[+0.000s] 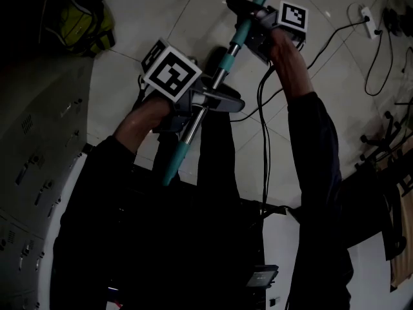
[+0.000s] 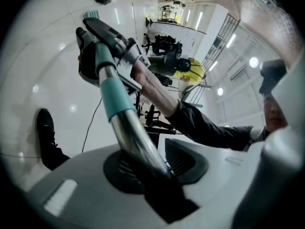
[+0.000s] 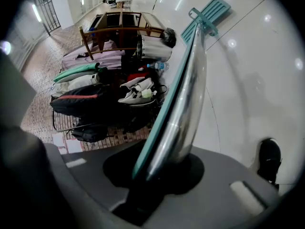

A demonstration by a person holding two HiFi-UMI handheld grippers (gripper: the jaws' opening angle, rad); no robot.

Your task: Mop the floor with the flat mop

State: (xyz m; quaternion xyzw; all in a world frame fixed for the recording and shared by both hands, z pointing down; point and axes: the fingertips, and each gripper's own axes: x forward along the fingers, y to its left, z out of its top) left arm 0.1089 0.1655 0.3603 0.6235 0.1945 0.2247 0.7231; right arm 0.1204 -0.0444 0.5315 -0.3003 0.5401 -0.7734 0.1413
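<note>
Clamping your left gripper and right gripper on the mop pole, you face 1 hazard.
The dangling cable could snag your stroke.

Head view: mop pole cut off by the top edge, lower end lost against dark clothing. Gripper views: pole section inside left claw and right claw is hidden.

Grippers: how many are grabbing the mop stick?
2. The left gripper clamps the mop stick on its upper part; the right gripper clamps it farther down, toward the mop head.
</note>
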